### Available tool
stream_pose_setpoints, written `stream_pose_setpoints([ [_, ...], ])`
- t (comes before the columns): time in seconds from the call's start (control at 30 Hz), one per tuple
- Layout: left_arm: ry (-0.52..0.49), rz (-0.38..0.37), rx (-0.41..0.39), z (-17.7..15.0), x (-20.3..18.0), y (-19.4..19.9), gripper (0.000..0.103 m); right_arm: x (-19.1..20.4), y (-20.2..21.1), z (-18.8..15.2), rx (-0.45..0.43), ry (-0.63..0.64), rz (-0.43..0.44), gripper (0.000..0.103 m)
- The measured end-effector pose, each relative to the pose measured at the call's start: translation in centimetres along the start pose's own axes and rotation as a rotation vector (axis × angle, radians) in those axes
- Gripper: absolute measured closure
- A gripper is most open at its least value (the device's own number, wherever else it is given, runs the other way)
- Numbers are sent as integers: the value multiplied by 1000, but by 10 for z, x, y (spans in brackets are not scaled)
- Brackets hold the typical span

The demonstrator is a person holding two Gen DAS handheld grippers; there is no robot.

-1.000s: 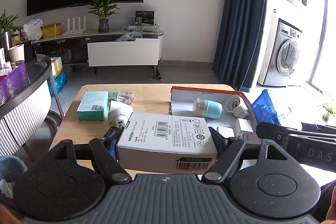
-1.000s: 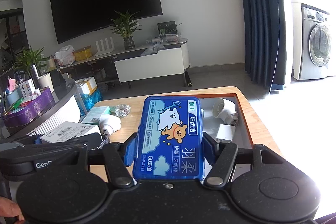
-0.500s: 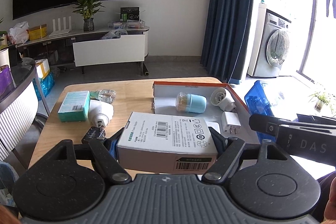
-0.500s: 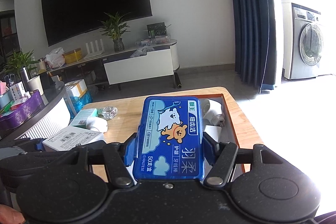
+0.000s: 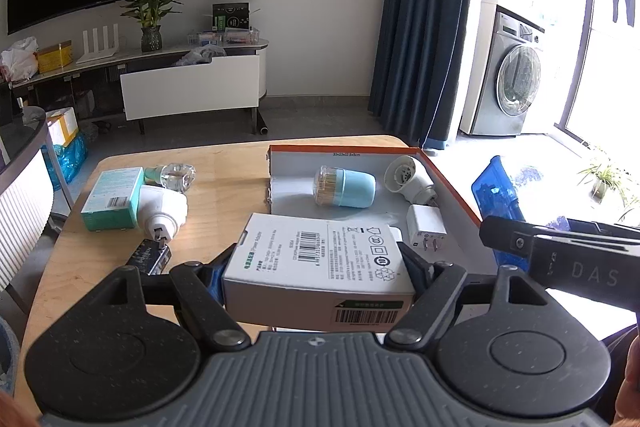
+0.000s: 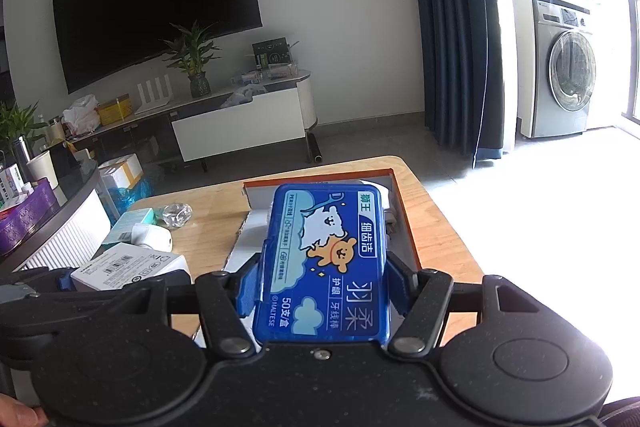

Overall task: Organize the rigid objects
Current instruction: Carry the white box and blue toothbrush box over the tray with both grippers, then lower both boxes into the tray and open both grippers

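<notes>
My left gripper (image 5: 316, 267) is shut on a white carton with barcodes (image 5: 320, 259) and holds it over the near end of the orange-rimmed tray (image 5: 344, 148). My right gripper (image 6: 324, 275) is shut on a blue floss-pick box (image 6: 326, 259), held above the tray (image 6: 404, 227). The tray holds a light-blue toothpick jar (image 5: 346, 186), a white round plug (image 5: 408, 181) and a white charger (image 5: 426, 227). The left gripper with its carton (image 6: 128, 267) also shows in the right wrist view.
On the wooden table (image 5: 224, 163) left of the tray lie a teal box (image 5: 112, 199), a white plug adapter (image 5: 164, 211), a clear small bottle (image 5: 172, 177) and a dark small box (image 5: 150, 257). A blue bin (image 5: 496, 195) stands right of the table.
Both grippers have moved forward and right over the tray, still holding their boxes. The tray now fills more of both views.
</notes>
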State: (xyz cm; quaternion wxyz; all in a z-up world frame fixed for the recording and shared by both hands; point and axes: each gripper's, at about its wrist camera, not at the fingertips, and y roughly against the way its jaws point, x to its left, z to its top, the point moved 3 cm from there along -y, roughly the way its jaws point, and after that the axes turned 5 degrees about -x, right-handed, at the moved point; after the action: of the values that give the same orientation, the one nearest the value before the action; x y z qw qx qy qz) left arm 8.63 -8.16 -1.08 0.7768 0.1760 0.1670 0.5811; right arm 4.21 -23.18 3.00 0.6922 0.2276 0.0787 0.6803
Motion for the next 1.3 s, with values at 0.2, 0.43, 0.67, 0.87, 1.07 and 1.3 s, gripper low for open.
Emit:
stream_pose_setpoints([
  [0.2,0,-24,26,-4,-7,-11,23,-7,-10,-3,24,-13,-17,29],
  [0.43,1,-36,50,-7,-13,-22,23,-18,-20,-7,45,-31,-35,29],
  [0.67,4,-41,71,-10,-14,-31,23,-24,-29,-13,72,-44,-49,29],
  [0.87,7,-44,90,-12,-16,-36,23,-25,-38,-16,93,-50,-50,28],
  [1.07,8,-47,103,-14,-16,-40,23,-28,-43,-19,105,-63,-51,28],
  [1.3,1,-56,114,-15,-20,-45,23,-32,-43,-19,91,-80,-49,27],
])
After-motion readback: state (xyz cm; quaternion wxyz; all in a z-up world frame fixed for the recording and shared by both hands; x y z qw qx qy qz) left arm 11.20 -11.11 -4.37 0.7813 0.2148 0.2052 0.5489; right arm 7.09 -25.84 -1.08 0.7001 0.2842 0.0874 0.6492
